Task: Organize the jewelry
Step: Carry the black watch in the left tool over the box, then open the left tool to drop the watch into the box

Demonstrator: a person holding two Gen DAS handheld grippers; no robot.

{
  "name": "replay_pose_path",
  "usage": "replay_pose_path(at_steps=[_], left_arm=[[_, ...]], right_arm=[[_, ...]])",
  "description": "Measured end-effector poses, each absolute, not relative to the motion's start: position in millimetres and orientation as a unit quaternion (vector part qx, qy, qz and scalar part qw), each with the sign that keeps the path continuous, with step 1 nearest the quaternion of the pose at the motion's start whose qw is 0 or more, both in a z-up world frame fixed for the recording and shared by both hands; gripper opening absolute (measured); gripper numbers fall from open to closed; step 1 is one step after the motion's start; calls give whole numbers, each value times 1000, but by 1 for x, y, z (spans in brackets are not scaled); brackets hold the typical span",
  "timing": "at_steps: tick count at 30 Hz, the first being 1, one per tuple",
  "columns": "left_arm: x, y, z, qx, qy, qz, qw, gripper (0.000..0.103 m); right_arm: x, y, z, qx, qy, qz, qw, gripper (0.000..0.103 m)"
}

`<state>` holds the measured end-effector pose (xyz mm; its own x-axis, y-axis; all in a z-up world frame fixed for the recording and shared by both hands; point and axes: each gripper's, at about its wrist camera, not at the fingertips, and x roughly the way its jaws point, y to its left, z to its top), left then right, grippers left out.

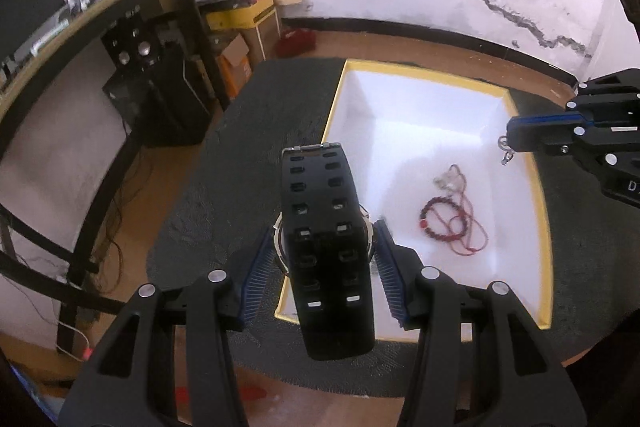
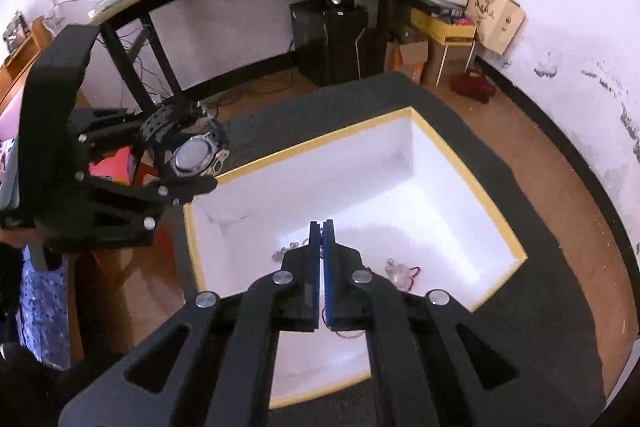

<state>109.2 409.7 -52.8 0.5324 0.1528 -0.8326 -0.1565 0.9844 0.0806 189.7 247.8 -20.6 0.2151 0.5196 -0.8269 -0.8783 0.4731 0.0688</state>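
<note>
Left claw [image 1: 326, 259] grasping black watch [image 1: 326, 247] by its case, at box [image 1: 536, 187] rim, likely for drop-in. Right claw [image 2: 322, 227] clenched on silver chain [image 1: 505, 151] over box, bracelets [image 1: 452, 223] below.

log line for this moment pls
left gripper: shut on black watch | right gripper: shut on thin chain | white box: beaded bracelet inside

We see the right gripper [image 2: 322, 227] pressed shut above the white box [image 2: 496, 211] with its yellow rim; small jewelry pieces [image 2: 396, 269] lie inside, near us; at the left, the left gripper [image 2: 188, 167] clamps a black watch [image 2: 196, 153].
</note>
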Motion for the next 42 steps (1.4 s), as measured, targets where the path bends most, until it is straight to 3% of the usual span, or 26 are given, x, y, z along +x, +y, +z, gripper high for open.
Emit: replay_pose_path(at_steps=[7, 13, 42], left_arm=[[127, 412, -98, -14, 489, 102, 866, 49], [131, 406, -102, 3, 479, 113, 870, 49], [148, 361, -138, 40, 501, 77, 861, 49]], right_arm=[[204, 267, -71, -219, 450, 442, 745, 2], [209, 271, -97, -223, 461, 428, 744, 2], [218, 246, -104, -217, 472, 401, 754, 2]])
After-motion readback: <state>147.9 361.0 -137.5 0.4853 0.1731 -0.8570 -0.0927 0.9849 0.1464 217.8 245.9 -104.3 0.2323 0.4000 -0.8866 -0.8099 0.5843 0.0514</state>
